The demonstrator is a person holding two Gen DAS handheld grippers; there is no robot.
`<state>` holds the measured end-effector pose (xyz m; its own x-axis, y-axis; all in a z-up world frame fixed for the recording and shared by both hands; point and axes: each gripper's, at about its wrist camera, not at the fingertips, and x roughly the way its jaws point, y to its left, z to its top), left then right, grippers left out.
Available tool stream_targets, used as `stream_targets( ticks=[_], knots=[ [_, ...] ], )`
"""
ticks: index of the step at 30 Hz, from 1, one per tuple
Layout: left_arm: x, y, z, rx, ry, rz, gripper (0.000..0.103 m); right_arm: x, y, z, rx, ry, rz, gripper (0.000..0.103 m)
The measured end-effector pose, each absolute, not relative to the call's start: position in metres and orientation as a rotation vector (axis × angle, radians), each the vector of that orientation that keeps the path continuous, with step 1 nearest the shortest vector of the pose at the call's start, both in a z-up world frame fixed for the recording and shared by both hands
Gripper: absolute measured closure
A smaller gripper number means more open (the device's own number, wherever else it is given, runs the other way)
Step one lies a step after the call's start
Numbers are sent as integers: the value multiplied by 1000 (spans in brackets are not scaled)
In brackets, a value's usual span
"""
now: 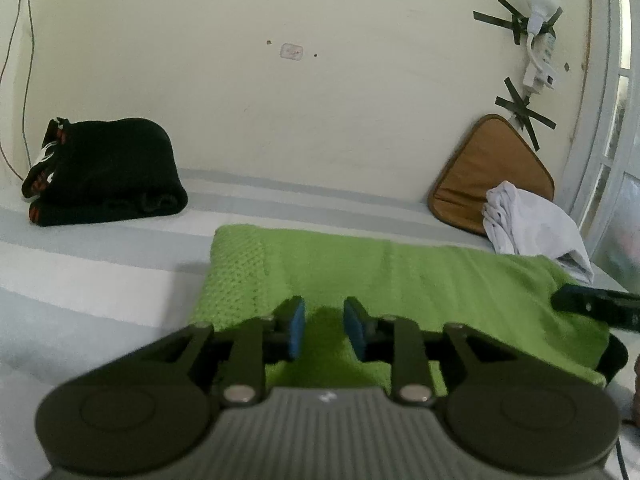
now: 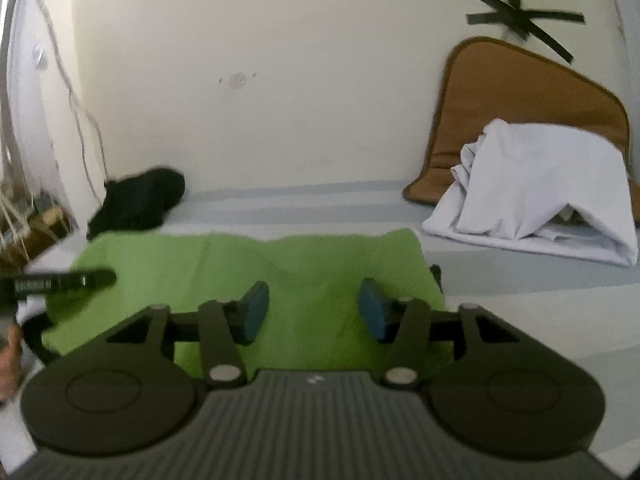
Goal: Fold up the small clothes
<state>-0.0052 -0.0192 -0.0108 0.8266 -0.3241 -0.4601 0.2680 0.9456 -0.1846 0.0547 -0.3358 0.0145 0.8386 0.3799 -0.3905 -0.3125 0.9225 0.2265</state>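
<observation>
A green knitted cloth [image 1: 400, 276] lies flat on the striped bed, folded into a rectangle; it also shows in the right wrist view [image 2: 240, 264]. My left gripper [image 1: 324, 326] is open and empty, hovering over the cloth's near left part. My right gripper [image 2: 314, 310] is open and empty over the cloth's near right part. Each gripper's black tip shows in the other's view: the right gripper [image 1: 596, 306] in the left wrist view and the left gripper [image 2: 60, 280] in the right wrist view. A crumpled white garment [image 2: 540, 192] lies at the back right.
A folded black garment [image 1: 108, 172] sits at the back left by the wall. A brown cushion [image 1: 488, 168] leans on the wall at the back right. Taped cables and a plug [image 1: 536, 48] hang on the wall. A window frame [image 1: 612, 160] is at the far right.
</observation>
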Motion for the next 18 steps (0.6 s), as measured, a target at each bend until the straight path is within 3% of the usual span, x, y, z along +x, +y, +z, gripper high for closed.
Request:
stream_targets(
  ticks=[5, 12, 16, 18],
  knots=[
    [-8, -27, -10, -66, 500, -337, 55, 44, -328, 12, 54, 484, 351, 47],
    [-9, -35, -10, -11, 501, -336, 47, 34, -305, 8, -132, 477, 303, 39],
    [-11, -41, -10, 23, 506, -371, 24, 34, -307, 7, -142, 481, 297, 36],
    [-12, -45, -11, 54, 508, -366, 22, 36, -309, 8, -130, 492, 305, 35]
  ],
)
